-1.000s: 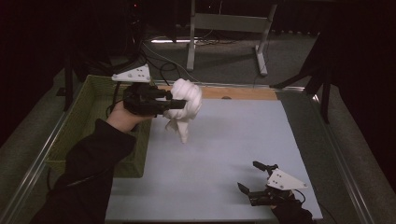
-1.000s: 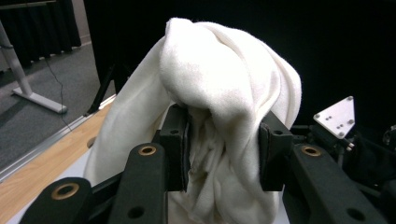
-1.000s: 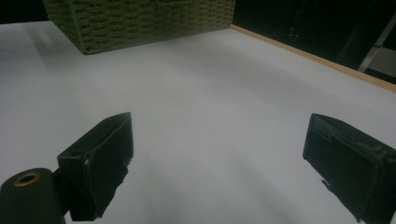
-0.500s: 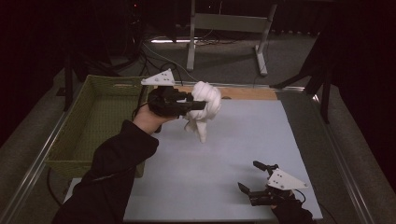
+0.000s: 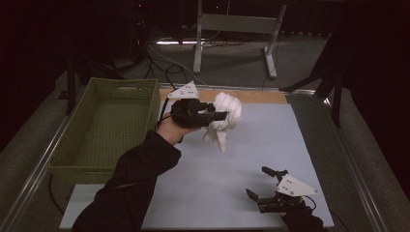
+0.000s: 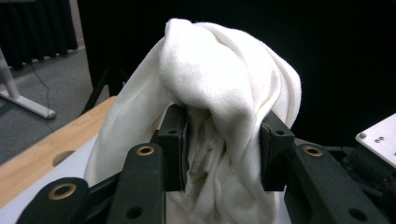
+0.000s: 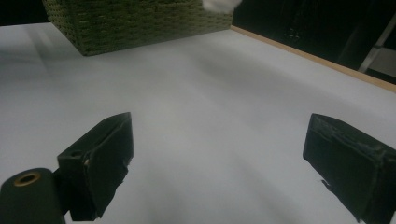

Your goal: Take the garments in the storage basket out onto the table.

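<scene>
Moved: white cloth [image 5: 225, 116] is carried rightward from basket [image 5: 72, 150], over counter [image 5: 270, 145].
Left hand-held gripper [image 5: 220, 116]: pinching cloth.
Right hand-held gripper [image 5: 263, 182]: spread, idle.
Advice: cloth is best lowered slowly, flat.

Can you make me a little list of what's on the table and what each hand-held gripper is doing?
left hand-held gripper: shut on the white cloth, held up over the mat
white cloth: bunched between the jaws, one end hanging down
right hand-held gripper: open, holding nothing, low over the mat's near right part
green basket: at the table's left, nothing visible inside
grey mat: covers the table top
</scene>
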`<move>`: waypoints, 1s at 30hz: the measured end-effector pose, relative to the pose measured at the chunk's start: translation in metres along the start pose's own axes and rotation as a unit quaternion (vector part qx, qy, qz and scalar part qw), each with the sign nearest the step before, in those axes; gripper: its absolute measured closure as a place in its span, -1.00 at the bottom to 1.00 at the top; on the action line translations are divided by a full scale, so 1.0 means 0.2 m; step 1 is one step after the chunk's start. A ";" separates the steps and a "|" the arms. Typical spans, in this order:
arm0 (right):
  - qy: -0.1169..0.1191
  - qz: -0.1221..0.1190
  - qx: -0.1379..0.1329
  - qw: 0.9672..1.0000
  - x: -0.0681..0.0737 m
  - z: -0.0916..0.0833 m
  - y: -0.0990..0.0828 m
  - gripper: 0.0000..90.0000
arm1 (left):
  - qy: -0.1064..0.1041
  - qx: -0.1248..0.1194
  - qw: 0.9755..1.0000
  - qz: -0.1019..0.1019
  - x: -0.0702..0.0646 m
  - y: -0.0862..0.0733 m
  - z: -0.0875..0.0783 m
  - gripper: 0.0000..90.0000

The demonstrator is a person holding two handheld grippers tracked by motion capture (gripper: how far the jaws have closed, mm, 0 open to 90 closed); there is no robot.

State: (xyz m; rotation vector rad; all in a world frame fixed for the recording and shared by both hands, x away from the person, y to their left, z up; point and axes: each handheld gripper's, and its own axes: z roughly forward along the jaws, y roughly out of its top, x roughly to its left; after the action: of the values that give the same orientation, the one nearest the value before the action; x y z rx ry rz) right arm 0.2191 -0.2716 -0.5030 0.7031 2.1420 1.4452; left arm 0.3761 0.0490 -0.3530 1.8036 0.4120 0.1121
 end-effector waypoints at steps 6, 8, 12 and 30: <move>-0.003 0.002 -0.002 1.000 0.00 0.00 0.00 -0.81 | -0.005 0.006 1.000 0.012 -0.02 -0.06 0.08 0.39; -0.001 0.007 -0.005 1.000 0.00 0.00 0.00 -0.81 | 0.002 0.005 1.000 0.016 -0.02 -0.07 0.11 0.39; -0.004 0.003 -0.003 1.000 0.00 0.00 0.00 -0.81 | 0.006 0.011 1.000 0.012 -0.03 -0.09 0.15 0.38; 0.001 0.008 -0.004 1.000 0.00 0.00 0.00 -0.81 | 0.055 0.055 0.997 -0.015 -0.01 -0.24 0.37 0.30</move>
State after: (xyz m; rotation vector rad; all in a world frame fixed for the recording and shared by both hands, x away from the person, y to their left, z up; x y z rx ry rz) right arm 0.2196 -0.2722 -0.5024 0.7188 2.1342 1.4631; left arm 0.3853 -0.0092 -0.4186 1.9037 0.5328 0.1717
